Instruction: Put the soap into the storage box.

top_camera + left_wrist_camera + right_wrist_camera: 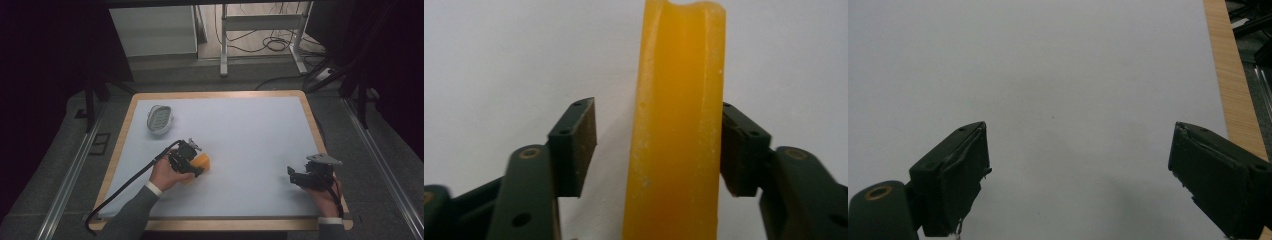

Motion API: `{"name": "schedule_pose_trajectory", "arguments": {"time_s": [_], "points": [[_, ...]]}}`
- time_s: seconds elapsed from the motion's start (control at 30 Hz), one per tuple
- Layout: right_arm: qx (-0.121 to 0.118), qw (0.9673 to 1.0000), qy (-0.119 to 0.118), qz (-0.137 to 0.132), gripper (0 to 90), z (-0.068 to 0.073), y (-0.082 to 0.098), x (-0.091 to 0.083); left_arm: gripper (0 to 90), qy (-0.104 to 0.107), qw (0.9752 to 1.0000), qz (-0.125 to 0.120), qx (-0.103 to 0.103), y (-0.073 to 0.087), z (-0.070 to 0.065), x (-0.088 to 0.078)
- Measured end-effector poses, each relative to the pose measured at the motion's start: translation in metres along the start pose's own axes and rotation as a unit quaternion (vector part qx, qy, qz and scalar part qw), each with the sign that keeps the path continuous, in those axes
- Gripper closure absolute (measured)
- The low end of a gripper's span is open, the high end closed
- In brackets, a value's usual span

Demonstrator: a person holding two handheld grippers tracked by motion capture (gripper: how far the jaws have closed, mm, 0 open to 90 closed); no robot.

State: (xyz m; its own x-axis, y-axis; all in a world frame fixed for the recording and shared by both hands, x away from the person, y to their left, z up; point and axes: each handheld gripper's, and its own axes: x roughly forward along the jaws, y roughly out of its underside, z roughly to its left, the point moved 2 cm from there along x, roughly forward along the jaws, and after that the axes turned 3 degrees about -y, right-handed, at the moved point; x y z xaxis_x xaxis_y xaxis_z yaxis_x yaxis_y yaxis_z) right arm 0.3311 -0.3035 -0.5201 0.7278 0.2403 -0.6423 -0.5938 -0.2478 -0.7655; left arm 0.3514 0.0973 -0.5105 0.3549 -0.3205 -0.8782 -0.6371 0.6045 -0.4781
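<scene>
Left hand-held gripper: jaws part-open around a yellow-orange soap bar. In the left gripper view the right pad appears to touch the bar's side; the left pad stands off with a clear gap, so the bar is bracketed rather than clamped. In the high view this hand-held gripper sits over the near-left part of the white surface, the bar just beyond the hand.

Soap bar: stands on edge between the jaws, long axis running straight away from the left gripper's camera along the line of the jaws, shallow groove on the upper face. In the high view it points toward the surface's right.

Right hand-held gripper: jaws wide apart, holding nothing; held low at the near-right of the surface, well apart from the bar.

Soap dish: pale oval, ribbed, far-left of the surface, apart from the bar.

Risk, as judged: a one-sided closing push could tip or skid the narrow, smooth bar; a slick surface could let it squirt forward out of the pads along its long axis.
</scene>
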Motion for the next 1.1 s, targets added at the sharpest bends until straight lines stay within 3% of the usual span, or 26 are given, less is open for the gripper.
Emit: {"name": "schedule_pose_trajectory", "arguments": {"time_s": [0.23,0.67,0.9,1.1], "points": [[-0.001,1.0000,0.001,0.000,9.6,-0.001,0.000,0.001,59.0,0.019,0.9998,0.006,-0.004,0.000,0.000,0.000],[0.000,1.0000,0.002,0.000,9.6,-0.002,0.001,0.000,60.9,0.034,0.9993,0.014,0.001,0.000,0.006,-0.005],[0.000,1.0000,0.003,0.000,9.6,-0.002,0.001,0.000,60.9,0.040,0.9991,-0.006,-0.009,-0.002,0.015,-0.018],[0.000,1.0000,0.004,0.001,9.6,-0.002,0.001,0.001,60.9,0.031,0.9988,-0.029,-0.022,-0.004,0.029,-0.037]]}}
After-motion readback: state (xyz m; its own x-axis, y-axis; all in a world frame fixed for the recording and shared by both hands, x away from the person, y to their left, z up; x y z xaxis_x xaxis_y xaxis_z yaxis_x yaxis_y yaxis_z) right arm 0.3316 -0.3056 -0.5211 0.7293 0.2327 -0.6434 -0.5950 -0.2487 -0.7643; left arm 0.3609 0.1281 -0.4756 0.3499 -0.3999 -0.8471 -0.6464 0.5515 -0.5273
